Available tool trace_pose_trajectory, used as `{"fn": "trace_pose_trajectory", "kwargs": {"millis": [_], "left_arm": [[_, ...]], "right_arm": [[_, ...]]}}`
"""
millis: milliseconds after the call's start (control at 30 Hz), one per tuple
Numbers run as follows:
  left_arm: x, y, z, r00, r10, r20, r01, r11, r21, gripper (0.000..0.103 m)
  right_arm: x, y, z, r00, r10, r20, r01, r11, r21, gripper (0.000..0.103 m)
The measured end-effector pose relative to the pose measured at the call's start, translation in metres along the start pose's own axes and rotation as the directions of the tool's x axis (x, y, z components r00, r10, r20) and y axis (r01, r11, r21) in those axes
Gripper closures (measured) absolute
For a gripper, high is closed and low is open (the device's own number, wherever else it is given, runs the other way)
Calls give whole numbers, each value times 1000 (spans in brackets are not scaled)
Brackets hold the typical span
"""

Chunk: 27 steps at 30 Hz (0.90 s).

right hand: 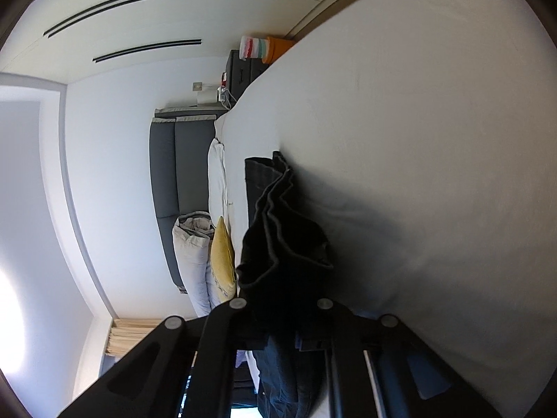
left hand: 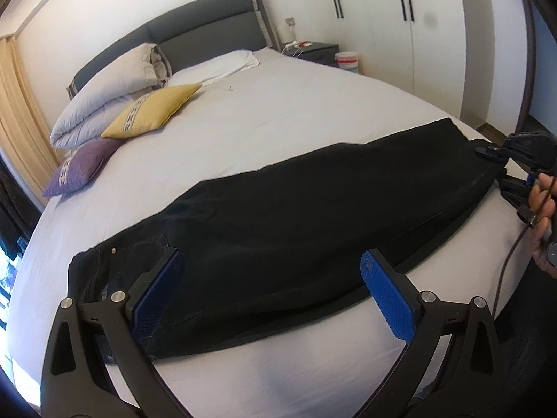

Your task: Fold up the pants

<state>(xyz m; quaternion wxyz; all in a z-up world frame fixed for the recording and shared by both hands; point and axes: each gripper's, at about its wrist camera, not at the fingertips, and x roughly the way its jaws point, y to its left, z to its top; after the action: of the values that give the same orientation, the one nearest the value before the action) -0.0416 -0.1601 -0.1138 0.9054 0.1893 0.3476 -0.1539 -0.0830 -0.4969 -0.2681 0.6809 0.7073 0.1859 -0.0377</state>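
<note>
The left gripper (left hand: 271,292) hovers wide apart above the pants (left hand: 296,216) on the bed (left hand: 313,104). The right gripper (right hand: 282,317) is clamped on the hem ahead of it

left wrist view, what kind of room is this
Almost certainly a home bedroom: a made bed with a grey padded headboard, stacked pillows, and tall white wardrobe doors beside it. Black pants lie across the bed.

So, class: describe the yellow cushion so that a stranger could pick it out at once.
Start at the bed and look toward its grey headboard. The yellow cushion lies in front of the folded duvet, above a purple cushion. Both have a patterned band, but only this one is mustard yellow.
</note>
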Motion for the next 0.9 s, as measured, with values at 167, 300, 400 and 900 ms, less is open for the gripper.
{"fn": "trace_pose_trajectory", "kwargs": {"millis": [167,300,400,900], "left_arm": [[5,6,-1,1000,-3,-23,2,1000,-21,0],[7,16,-4,999,-13,-33,11,998,-56,0],[11,27,-7,999,-24,-45,20,996,-89,0],[92,144,-29,950,-291,-116,204,854,-478,0]], "right_arm": [[-5,10,-2,1000,-28,6,28,999,-36,93],[-5,31,-4,998,-56,22,58,992,-110,93],[-4,52,-8,997,-71,36,77,980,-185,93],[94,181,-205,924,-381,-35,122,380,-917,94]]}}
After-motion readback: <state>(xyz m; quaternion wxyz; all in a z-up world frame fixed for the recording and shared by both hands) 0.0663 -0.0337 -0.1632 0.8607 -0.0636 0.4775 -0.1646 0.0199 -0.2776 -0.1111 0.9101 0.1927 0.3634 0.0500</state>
